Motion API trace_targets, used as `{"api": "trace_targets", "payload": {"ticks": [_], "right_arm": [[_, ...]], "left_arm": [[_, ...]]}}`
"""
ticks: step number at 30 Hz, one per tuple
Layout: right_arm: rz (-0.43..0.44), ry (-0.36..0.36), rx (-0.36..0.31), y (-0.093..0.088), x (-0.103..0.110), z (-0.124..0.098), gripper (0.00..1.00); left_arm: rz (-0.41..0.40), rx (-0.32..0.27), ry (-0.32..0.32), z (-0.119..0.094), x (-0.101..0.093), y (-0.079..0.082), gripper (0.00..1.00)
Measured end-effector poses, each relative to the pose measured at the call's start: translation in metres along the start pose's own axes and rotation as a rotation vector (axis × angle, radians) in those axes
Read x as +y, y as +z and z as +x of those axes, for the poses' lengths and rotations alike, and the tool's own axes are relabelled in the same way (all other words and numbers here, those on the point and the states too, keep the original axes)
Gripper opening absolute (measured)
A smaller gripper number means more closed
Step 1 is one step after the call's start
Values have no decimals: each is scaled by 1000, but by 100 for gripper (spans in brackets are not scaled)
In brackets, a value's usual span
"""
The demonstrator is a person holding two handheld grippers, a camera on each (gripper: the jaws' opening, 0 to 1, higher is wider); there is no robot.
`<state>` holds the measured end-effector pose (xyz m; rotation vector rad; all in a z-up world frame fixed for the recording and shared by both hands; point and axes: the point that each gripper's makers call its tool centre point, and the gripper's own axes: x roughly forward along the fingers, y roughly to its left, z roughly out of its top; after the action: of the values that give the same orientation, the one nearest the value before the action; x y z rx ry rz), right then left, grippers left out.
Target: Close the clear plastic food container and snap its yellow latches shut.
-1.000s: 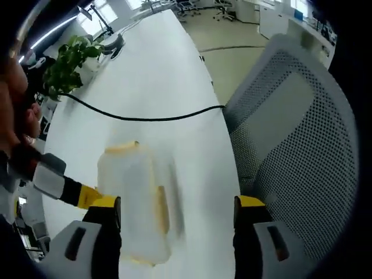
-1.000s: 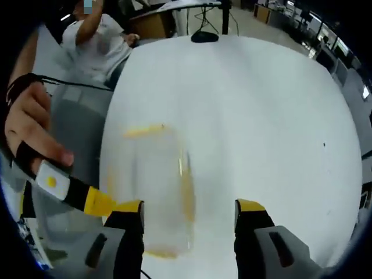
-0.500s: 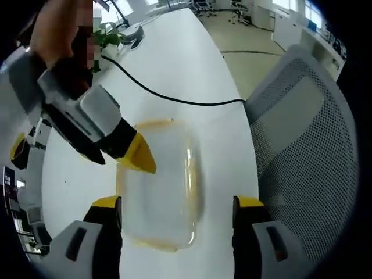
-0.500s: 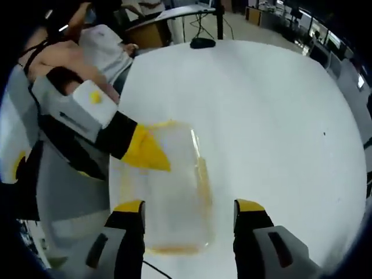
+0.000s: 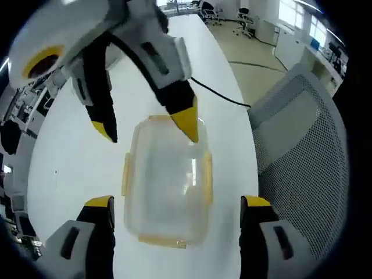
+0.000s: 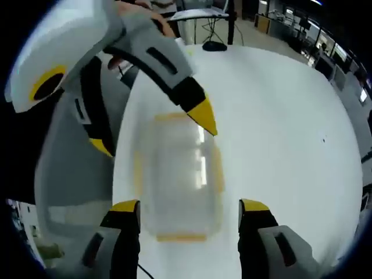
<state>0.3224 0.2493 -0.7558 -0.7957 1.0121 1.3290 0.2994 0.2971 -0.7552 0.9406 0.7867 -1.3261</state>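
Observation:
A clear plastic container [image 5: 167, 183] with its lid resting on top lies flat on the white table [image 5: 70, 168]. Yellow latches [image 5: 207, 177] line its four sides, and I cannot tell whether they are snapped down. My left gripper [image 5: 177, 204] is open, with its jaws either side of the container's near end. The right gripper [image 5: 147, 128] faces it from the far end, also open, one yellow fingertip [image 5: 187, 122] over the far rim. In the right gripper view the container [image 6: 177, 174] lies between the open right gripper [image 6: 189, 208] and the open left gripper [image 6: 152, 132].
A grey mesh chair [image 5: 302, 145] stands against the table edge beside the container. A black cable [image 5: 224, 97] runs across the table beyond it. Another grey chair [image 6: 70, 180] sits at the opposite edge. The broad white tabletop [image 6: 279, 128] stretches away to one side.
Both grippers have closed in over the container from opposite ends, each now large in the other's view. The container sits centred between the jaws and no longer looks blurred.

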Motion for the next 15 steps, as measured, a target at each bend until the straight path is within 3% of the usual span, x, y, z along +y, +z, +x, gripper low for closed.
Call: {"api": "trace_targets", "payload": {"ticks": [2, 8, 15], "right_arm": [[-11, 11, 15, -4, 6, -1, 72], [-94, -6, 18, -13, 17, 4, 92], [-106, -22, 38, -19, 18, 9, 91]], "left_arm": [[2, -13, -8, -1, 4, 0, 96], [7, 22, -32, 3, 9, -14, 99], [71, 77, -30, 9, 5, -21, 99]]}}
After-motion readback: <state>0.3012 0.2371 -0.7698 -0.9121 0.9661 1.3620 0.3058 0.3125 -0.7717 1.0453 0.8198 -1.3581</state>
